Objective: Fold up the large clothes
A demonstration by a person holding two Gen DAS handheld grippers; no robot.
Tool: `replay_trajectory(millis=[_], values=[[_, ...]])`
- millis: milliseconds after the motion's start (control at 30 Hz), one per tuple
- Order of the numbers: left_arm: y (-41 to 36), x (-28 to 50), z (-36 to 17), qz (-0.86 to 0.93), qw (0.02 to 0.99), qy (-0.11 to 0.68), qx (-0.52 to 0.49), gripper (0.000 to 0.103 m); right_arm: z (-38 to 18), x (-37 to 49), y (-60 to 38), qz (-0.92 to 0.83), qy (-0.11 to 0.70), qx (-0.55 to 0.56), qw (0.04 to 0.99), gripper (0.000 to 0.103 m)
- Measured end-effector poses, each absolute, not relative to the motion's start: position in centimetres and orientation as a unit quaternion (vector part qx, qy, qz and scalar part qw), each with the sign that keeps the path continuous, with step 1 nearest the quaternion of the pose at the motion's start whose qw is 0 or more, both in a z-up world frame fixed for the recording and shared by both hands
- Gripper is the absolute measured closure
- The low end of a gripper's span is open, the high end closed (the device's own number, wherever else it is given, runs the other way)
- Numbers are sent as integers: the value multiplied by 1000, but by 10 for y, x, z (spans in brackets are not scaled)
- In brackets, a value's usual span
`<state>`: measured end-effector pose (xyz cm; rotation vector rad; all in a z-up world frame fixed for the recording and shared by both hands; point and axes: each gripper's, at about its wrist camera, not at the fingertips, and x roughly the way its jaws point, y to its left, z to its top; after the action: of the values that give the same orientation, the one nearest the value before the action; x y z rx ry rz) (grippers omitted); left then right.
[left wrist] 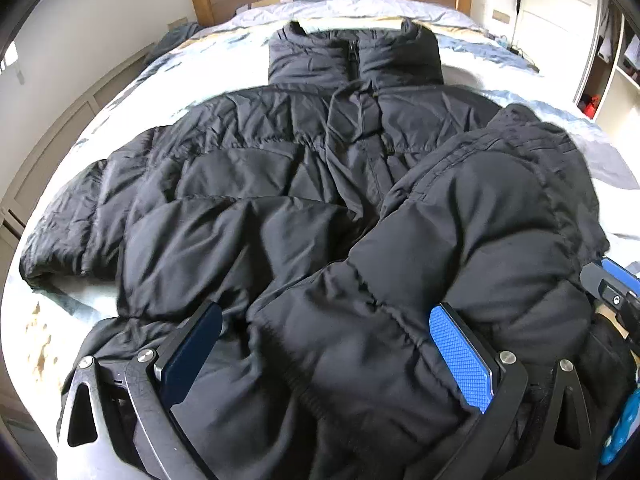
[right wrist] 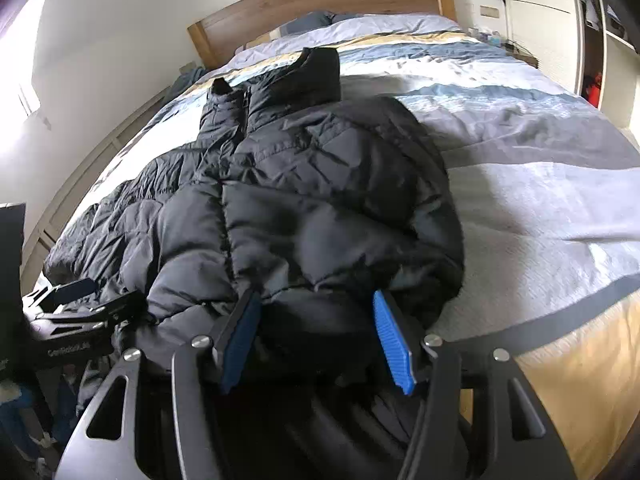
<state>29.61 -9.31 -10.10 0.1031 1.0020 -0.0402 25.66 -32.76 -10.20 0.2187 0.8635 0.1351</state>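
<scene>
Left gripper (left wrist: 326,346) jaws spread wide, straddling the hem of the black puffer jacket (left wrist: 280,184), not clamped. Right gripper (right wrist: 318,340) likewise spread over the hem's right side. Jacket lies front-up on the bed (right wrist: 540,184), right sleeve (left wrist: 480,216) folded across the body, collar toward the wooden headboard (right wrist: 320,4).

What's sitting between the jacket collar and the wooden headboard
Only bedding: the striped duvet and pillows, clearest in the right wrist view.
</scene>
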Motion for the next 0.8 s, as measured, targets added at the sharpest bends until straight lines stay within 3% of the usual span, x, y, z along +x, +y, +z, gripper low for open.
replay_trajectory(millis=[800], values=[[-64, 145, 2, -88, 908, 409, 14, 3, -7, 99, -310, 41, 343, 120, 931, 46]])
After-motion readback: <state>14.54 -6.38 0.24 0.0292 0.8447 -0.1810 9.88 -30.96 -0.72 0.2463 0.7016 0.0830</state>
